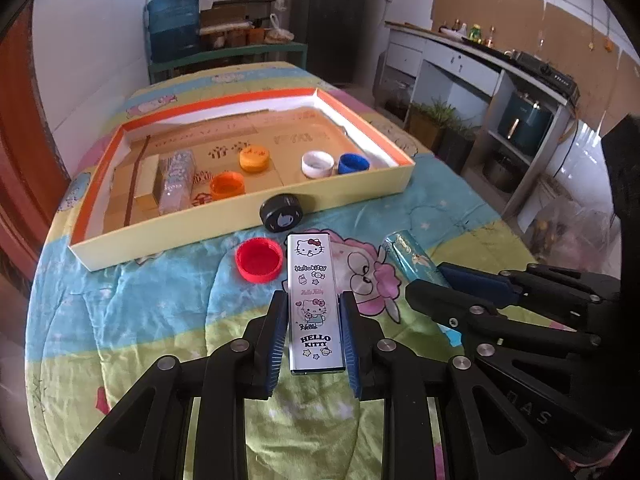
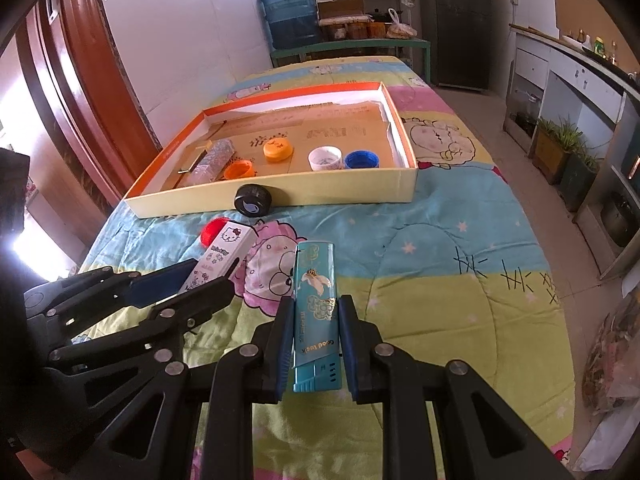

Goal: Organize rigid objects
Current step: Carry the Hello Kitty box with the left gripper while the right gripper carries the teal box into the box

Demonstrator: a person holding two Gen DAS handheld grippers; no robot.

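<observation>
Two hand-held grippers work side by side over a table draped in a cartoon-print quilt (image 2: 440,264). The left gripper (image 1: 314,304) is clamped on a white Hello Kitty lighter (image 1: 315,304), its blue pads (image 1: 280,336) pressed to both long sides w/ the lighter pointing away toward the tray. The right gripper (image 2: 316,312) grips a teal lighter (image 2: 316,312) marked "Good luck" the same way, cap end nearest the camera. Whether either lighter is lifted off the quilt or resting on it can't be told.

Beyond them sits a shallow cardboard tray (image 1: 256,208) w/ orange rim and cream outer wall. Inside, near the front wall: an orange bottle cap (image 1: 227,186) lying open side up, a yellow-orange cap (image 1: 254,159) closed side up further back, then a white cap (image 1: 317,164) and a blue cap (image 1: 353,163) touching each other at the right. At the tray's left end lie a clear patterned lighter (image 1: 176,182) and a gold-colored box (image 1: 146,180) just beside it.

Outside the tray, a black cap (image 1: 281,212) leans tilted against the front wall. A red cap (image 1: 259,260) lies open side up on the quilt, just left of the Hello Kitty lighter's far end. Kitchen shelving and a blue water jug (image 2: 290,12) fill the bkgd.
</observation>
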